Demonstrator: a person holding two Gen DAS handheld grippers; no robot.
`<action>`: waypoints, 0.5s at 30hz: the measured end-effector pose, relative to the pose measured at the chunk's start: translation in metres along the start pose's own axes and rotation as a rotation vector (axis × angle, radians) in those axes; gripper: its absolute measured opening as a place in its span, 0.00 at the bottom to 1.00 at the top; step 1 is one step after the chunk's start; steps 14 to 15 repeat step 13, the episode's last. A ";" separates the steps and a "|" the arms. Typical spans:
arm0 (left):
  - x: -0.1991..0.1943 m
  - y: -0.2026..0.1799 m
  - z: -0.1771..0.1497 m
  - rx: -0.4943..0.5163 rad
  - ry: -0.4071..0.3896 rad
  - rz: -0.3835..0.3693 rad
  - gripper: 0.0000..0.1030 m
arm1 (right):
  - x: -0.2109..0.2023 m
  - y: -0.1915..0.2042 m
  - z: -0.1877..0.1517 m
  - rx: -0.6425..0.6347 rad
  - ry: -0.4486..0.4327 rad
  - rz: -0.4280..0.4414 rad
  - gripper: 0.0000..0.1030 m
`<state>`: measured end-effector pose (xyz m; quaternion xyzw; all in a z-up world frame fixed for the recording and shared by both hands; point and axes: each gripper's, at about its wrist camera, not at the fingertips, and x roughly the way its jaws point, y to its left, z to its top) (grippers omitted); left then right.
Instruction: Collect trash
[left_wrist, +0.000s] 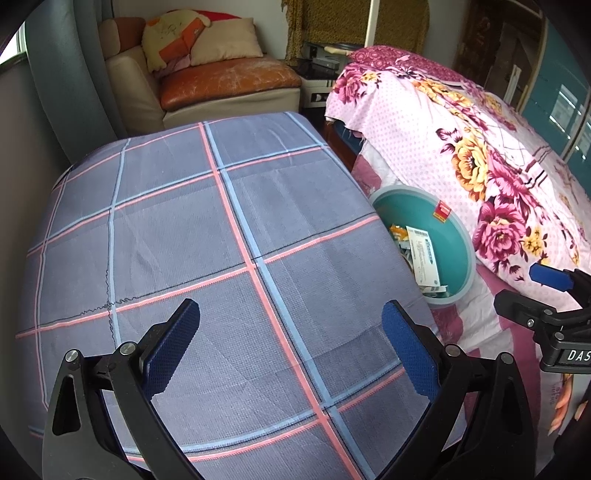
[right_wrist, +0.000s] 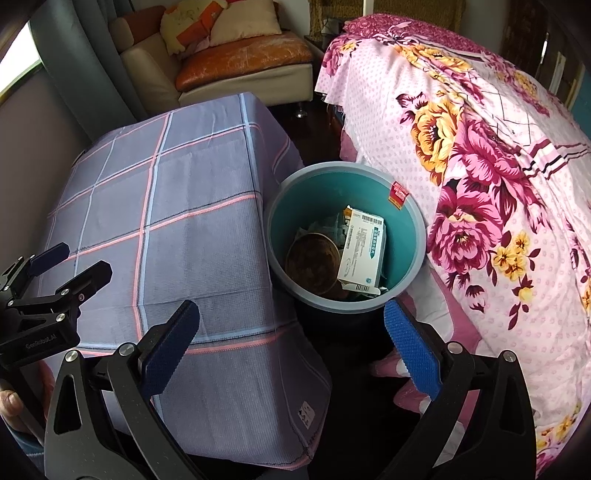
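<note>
Right wrist view showed both tongs, right (right_wrist: 291, 347) and left (right_wrist: 66, 266), released and empty; light stiff carton (right_wrist: 360, 251) in bin (right_wrist: 417, 236), best pinched across flat faces.

The left gripper (left_wrist: 290, 349) is held with its jaws spread wide, nothing between the blue pads. The right gripper (right_wrist: 291, 347) is likewise held wide apart and empty, carried just beside the left one.

Bin (right_wrist: 347, 236) wedged between table (right_wrist: 177, 229) left and bed (right_wrist: 498, 184) right, touching both. Mouth open from above; box (right_wrist: 362, 251) and bowl (right_wrist: 314, 262) fill bottom.
</note>
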<state>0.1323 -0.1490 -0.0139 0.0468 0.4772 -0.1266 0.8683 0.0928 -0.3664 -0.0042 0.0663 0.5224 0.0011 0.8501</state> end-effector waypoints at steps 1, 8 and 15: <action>0.002 0.000 0.000 0.000 0.004 0.001 0.96 | 0.001 0.000 0.000 0.000 0.003 0.000 0.93; 0.017 0.005 -0.001 -0.018 0.044 0.004 0.96 | 0.012 -0.003 0.003 0.009 0.018 0.000 0.93; 0.027 0.007 -0.002 -0.021 0.061 0.010 0.96 | 0.018 -0.003 0.005 0.014 0.024 -0.002 0.93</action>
